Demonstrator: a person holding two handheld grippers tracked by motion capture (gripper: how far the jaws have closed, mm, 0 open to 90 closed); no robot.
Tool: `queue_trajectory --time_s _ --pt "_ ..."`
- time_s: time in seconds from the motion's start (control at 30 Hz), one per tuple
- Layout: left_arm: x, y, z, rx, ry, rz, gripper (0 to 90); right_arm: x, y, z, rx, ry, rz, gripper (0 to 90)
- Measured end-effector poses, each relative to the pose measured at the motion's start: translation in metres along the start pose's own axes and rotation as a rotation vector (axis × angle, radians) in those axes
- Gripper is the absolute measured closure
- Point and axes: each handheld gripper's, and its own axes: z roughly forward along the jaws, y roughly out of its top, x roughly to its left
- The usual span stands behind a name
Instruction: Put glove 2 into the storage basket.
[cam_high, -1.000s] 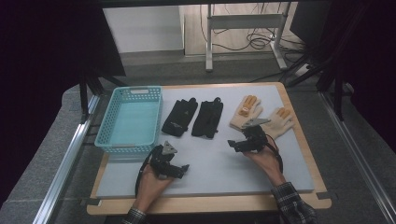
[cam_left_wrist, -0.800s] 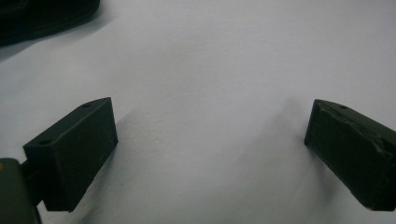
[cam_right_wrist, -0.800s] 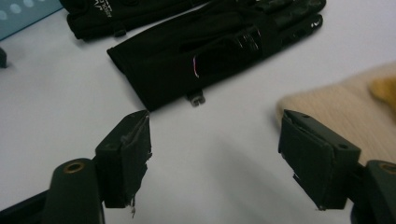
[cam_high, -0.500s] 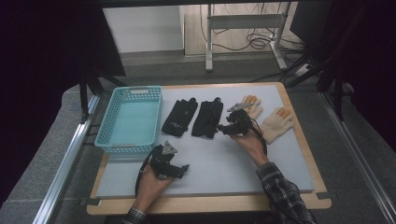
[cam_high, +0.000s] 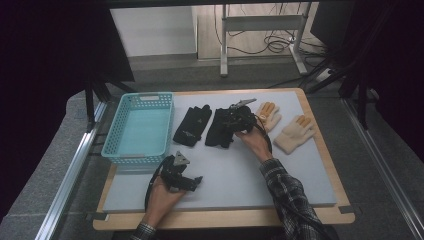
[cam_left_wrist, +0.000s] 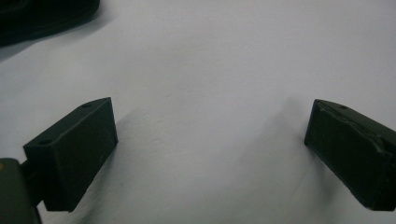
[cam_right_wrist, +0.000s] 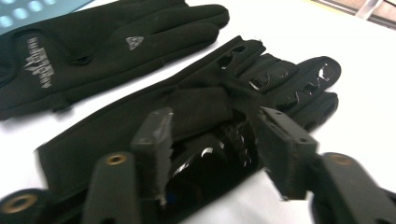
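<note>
My right gripper (cam_high: 234, 121) sits over the black glove (cam_right_wrist: 196, 121) that lies second from the basket, and in my right gripper view its jaws have just been closing and now pinch a bunched fold of that glove's fabric between them, near the middle of the palm, with the cloth pulled up into a ridge between the pads (cam_right_wrist: 154, 140). The glove itself lies flat on the grey mat (cam_high: 250, 170) of the table, fingers pointing away from me, just beside its twin, the other black glove (cam_high: 192, 125), which lies nearer the turquoise basket (cam_high: 139, 131). To the far side of my right hand (cam_high: 255, 142) lie two tan gloves with orange fingertips, one (cam_high: 268, 114) close behind my gripper and the other (cam_high: 294, 134) a little farther right. My left gripper (cam_high: 181, 176) rests low over the bare mat near the front edge of the table, just in front of the basket's near corner; in my left gripper view its jaws stand wide apart with nothing between them.
</note>
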Motion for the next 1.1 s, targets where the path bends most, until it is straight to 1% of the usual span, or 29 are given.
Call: queue_trajectory --time_s 0.03,0.07,0.13,0.17,0.23,0.3,0.33,0.37,0.4,0.43,0.5,0.53,0.57,0.6,0.63,0.67,0.73,0.8,0.83,0.87,0.9,0.93,0.97,1.03,1.07,1.1 --pt "0.000 0.000 0.000 0.000 -0.002 -0.007 2.7 0.000 0.001 0.004 0.000 -0.007 0.005 38.2" --pt "0.000 0.000 0.000 0.000 -0.002 -0.007 2.7 0.000 0.001 0.004 0.000 -0.007 0.005 38.2" --pt "0.000 0.000 0.000 0.000 0.000 0.001 2.7 0.000 0.002 0.012 0.006 -0.029 0.008 35.8" --pt "0.000 0.000 0.000 0.000 0.000 0.000 2.7 -0.001 0.004 0.019 0.015 -0.044 0.010 34.5" --pt "0.000 0.000 0.000 0.000 0.000 0.000 2.7 -0.002 0.004 0.026 0.031 -0.047 0.019 33.7" --pt "0.000 0.000 0.000 0.000 0.000 0.000 2.7 -0.001 0.004 0.033 0.066 -0.059 0.004 34.0" --pt "0.000 0.000 0.000 0.000 0.000 0.000 2.7 -0.001 0.004 0.033 0.066 -0.059 0.004 34.0" --pt "0.000 0.000 0.000 0.000 -0.001 -0.001 2.7 -0.001 0.004 0.036 0.065 -0.053 0.001 41.9" --pt "0.000 0.000 0.000 0.000 -0.001 -0.001 2.7 -0.001 0.004 0.036 0.069 -0.029 0.018 49.8" --pt "0.000 0.000 0.000 0.001 -0.001 -0.005 2.7 -0.002 0.004 0.036 0.070 -0.004 0.037 52.8" --pt "0.000 0.000 0.000 0.001 -0.001 -0.004 2.7 -0.003 0.004 0.035 0.077 0.005 0.056 59.9" --pt "0.000 0.000 0.000 0.001 -0.001 -0.004 2.7 -0.003 0.004 0.035 0.077 0.005 0.056 59.9" --pt "0.000 0.000 0.000 0.001 -0.001 -0.005 2.7 -0.006 0.005 0.033 0.093 0.017 0.072 75.9" --pt "0.000 0.000 0.000 0.001 -0.001 -0.004 2.7 -0.007 0.005 0.033 0.095 0.025 0.070 80.2" --pt "0.000 0.000 0.000 0.001 0.000 -0.003 2.8 -0.007 0.005 0.033 0.093 0.036 0.075 81.7" --pt "0.000 0.000 0.000 0.001 0.000 -0.003 2.7 -0.007 0.005 0.033 0.093 0.036 0.075 81.7" --pt "0.000 0.000 0.000 0.001 -0.001 -0.005 2.7 -0.003 0.006 0.032 0.098 0.014 0.048 83.0" --pt "0.000 0.000 0.000 0.001 -0.002 -0.007 2.8 -0.001 0.007 0.032 0.098 0.011 0.041 83.2" --pt "0.000 0.000 0.000 0.001 -0.001 -0.005 2.8 0.000 0.009 0.028 0.093 0.007 0.030 83.4" --pt "0.000 0.000 0.000 0.001 -0.001 -0.005 2.8 0.000 0.009 0.028 0.093 0.007 0.030 83.4" --pt "0.000 0.000 0.000 0.001 -0.001 -0.005 2.8 0.000 0.010 0.022 0.082 0.014 0.033 83.4" --pt "0.000 0.000 0.000 0.001 -0.001 -0.005 2.8 0.000 0.010 0.022 0.082 0.014 0.033 83.4" --pt "0.000 0.000 0.000 0.001 -0.001 -0.005 2.8 0.001 0.012 0.012 0.071 0.017 0.021 83.4" --pt "0.000 0.000 0.000 0.003 0.000 -0.003 2.8 0.002 0.015 0.001 0.050 0.035 0.015 83.4" --pt "0.000 0.000 0.000 0.003 0.000 -0.003 2.8 0.002 0.015 0.001 0.050 0.035 0.015 83.4" --pt "0.000 0.000 0.000 0.001 0.000 -0.002 2.8 0.005 0.016 -0.013 0.030 0.069 0.017 83.4"
